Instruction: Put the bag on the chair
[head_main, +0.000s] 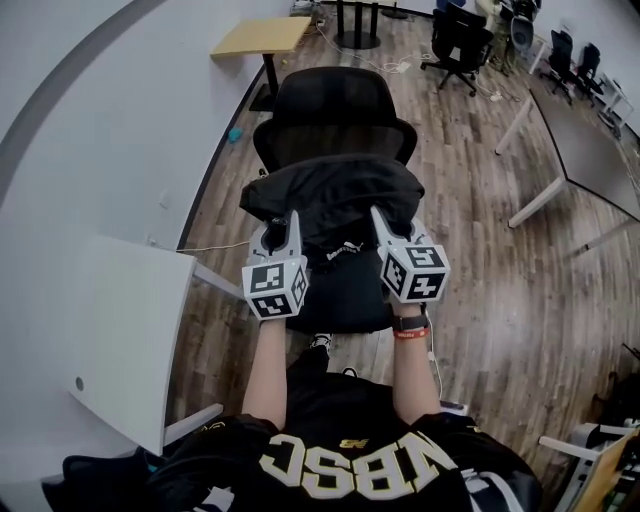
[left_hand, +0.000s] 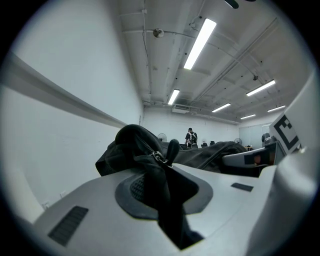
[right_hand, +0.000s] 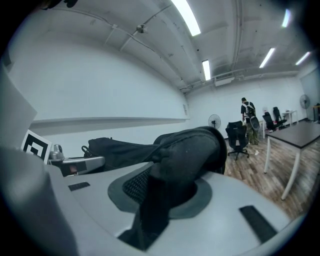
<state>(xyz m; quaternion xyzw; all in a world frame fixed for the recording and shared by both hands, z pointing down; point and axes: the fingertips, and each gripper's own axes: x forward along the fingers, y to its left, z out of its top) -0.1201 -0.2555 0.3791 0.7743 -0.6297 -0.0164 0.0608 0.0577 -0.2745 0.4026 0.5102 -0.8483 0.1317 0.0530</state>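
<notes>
While both tongs grip it, the bag (head_main: 335, 195) sits over the seat of the chair (head_main: 345, 105), just in front of the backrest. Cannot tell whether its underside touches the seat.

Left tongs (head_main: 284, 222): narrow, pinched on a fold of cloth beside the zip (left_hand: 157, 157).
Right tongs (head_main: 384, 222): narrow, pinched on a thick rolled fold at the other end.

Bag: black cloth, soft, slumps between the two holds. Judged limp and fairly light, nothing fragile apparent. Thick folds give a sure pinch; the zip pull looks too small and slick. One hold at each end suits it.

Around: white desk (head_main: 130, 330) near on the left, against the wall. Wood table (head_main: 262, 37) and a second chair (head_main: 455, 45) well beyond. Long tables (head_main: 590, 150) at right. Nothing lies between bag and seat. Office chair, so it may swivel or roll if pushed.
</notes>
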